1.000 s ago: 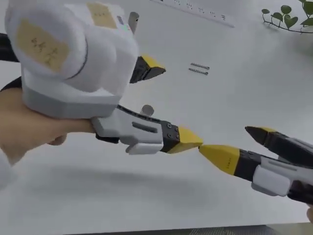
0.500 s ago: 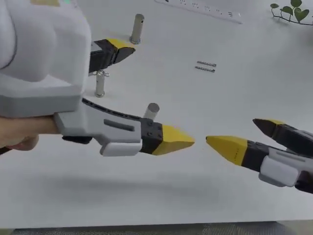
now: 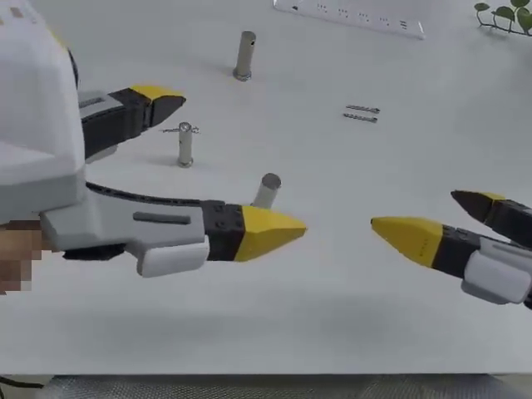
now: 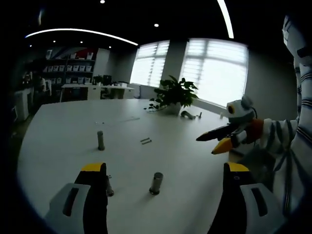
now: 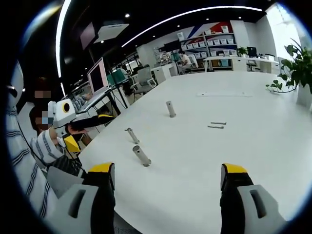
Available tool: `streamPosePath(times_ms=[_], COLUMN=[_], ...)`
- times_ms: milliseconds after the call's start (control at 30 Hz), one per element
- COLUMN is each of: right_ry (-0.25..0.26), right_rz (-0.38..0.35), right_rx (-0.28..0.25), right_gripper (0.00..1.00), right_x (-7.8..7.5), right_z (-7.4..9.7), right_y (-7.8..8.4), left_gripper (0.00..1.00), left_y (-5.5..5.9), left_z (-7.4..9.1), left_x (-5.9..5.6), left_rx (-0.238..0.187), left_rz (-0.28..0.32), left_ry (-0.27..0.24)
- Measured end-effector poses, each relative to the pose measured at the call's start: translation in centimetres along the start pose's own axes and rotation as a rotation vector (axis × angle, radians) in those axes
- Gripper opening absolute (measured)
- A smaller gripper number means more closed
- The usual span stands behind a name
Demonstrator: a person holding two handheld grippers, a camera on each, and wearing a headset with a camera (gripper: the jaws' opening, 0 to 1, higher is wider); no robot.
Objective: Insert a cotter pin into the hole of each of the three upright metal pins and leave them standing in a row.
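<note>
Left gripper (image 3: 239, 163) drawn back from right gripper (image 3: 415, 209), both agape, empty, metal pins (image 3: 245, 56) upright

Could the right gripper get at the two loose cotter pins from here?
Probably yes: the right gripper is open and empty, and only bare table lies between it and the cotter pins.

Yellow tips cap the black fingers (image 3: 258, 231) of the left gripper (image 3: 243, 164) and the right gripper (image 3: 412, 209), whose housings are white and pale grey. The counter (image 3: 332, 299) is plain white. The metal pins (image 3: 244, 56) and two loose cotter pins (image 3: 361, 114) are dull silver. A plant (image 3: 504, 15) shows green leaves, and a sleeve (image 5: 34, 151) carries white-and-dark stripes.
</note>
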State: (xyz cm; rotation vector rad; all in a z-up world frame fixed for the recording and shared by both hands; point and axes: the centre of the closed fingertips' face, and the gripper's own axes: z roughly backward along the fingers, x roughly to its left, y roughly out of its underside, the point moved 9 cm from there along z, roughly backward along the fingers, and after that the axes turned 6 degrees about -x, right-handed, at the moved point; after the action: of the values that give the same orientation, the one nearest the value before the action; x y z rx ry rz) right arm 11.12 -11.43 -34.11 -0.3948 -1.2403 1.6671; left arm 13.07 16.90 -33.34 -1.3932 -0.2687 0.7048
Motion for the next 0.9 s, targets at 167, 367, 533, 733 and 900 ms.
streamPosePath(times_ms=[167, 367, 533, 733, 900], right_ry=[-0.004, -0.008, -0.013, -0.038, -0.051], right_rz=[0.003, 0.002, 0.002, 0.004, 0.004], right_rx=[-0.014, -0.030, -0.054, -0.086, -0.100], right_gripper=[0.88, 0.87, 0.87, 0.86, 0.86], right_x=[-0.4, -0.8, -1.1, -1.0, -1.4], right_z=[0.1, 0.2, -0.1, -0.3, -0.3], right_y=[-0.2, -0.3, -0.6, -1.1, -1.2], left_gripper=[0.99, 0.99, 0.99, 0.99, 0.99], left_y=[0.1, 0.5, 0.0, -0.5, -0.6], left_z=[1.0, 1.8, 2.4, 2.8, 2.8], left_x=[0.0, 0.1, -0.1, -0.2, -0.7], left_rx=[0.018, 0.054, 0.059, 0.076, 0.084], left_rz=[0.016, 0.031, 0.043, 0.030, 0.041], left_ry=[-0.044, -0.088, -0.112, -0.146, -0.172])
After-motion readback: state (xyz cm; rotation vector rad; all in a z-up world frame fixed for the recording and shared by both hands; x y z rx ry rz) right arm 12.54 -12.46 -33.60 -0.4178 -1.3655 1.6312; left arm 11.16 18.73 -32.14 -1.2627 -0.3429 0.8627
